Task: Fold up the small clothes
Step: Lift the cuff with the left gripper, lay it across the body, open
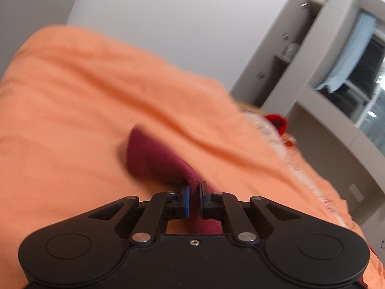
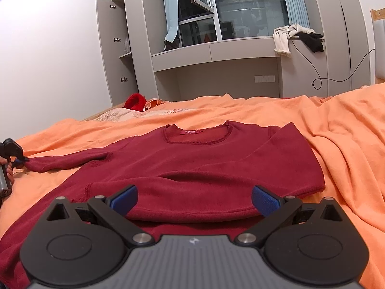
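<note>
A small dark red long-sleeved top (image 2: 192, 159) lies flat on the orange bed cover (image 2: 336, 132), neck opening away from me. Its right sleeve is folded across the body. Its left sleeve (image 2: 67, 161) stretches out to the left, where my left gripper (image 2: 22, 161) is shut on the cuff. In the left wrist view, the left gripper (image 1: 195, 190) pinches the dark red sleeve (image 1: 154, 154) between its blue pads. My right gripper (image 2: 195, 198) stands open over the top's lower hem, touching nothing.
A red fluffy item (image 2: 136, 101) and a pale patterned cloth (image 2: 115, 116) lie at the bed's far left. Beyond stand a grey cabinet (image 2: 115, 48), a window ledge (image 2: 216, 50) with white and black clothes (image 2: 298, 37), and a hanging cable (image 2: 317, 77).
</note>
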Demonstrator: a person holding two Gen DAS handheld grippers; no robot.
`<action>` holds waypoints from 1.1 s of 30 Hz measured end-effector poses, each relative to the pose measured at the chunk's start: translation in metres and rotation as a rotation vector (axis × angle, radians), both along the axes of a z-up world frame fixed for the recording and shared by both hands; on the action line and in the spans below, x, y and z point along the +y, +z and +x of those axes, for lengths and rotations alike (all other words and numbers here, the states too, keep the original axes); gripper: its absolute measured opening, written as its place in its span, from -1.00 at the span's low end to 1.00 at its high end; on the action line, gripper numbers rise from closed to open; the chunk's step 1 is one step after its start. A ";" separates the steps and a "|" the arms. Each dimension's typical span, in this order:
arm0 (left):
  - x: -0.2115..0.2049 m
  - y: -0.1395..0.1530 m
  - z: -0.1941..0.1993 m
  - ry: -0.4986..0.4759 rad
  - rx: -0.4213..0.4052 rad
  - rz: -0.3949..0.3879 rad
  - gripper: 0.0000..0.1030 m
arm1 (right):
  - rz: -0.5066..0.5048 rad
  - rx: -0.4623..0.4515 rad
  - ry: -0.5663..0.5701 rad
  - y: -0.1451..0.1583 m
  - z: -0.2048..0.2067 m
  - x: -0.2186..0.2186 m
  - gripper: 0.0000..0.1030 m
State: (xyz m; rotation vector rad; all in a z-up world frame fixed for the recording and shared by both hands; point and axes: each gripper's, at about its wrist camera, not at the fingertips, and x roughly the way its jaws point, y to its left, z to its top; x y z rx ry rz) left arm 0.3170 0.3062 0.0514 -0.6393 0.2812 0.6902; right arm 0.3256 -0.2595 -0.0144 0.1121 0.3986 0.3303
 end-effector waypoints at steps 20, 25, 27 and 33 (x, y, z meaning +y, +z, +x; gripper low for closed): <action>-0.279 0.053 -0.033 -0.825 -0.270 0.656 -0.87 | 0.026 -0.093 -0.086 0.012 -0.026 -0.025 1.00; -0.328 0.016 -0.031 -1.022 -0.178 0.703 -0.86 | 0.062 -0.089 -0.127 0.013 -0.025 -0.035 1.00; -0.345 0.002 -0.031 -1.084 -0.120 0.764 -0.86 | 0.065 -0.096 -0.139 0.013 -0.026 -0.037 1.00; -0.349 -0.029 -0.028 -1.218 -0.035 0.805 -0.83 | 0.079 -0.109 -0.169 0.015 -0.026 -0.042 1.00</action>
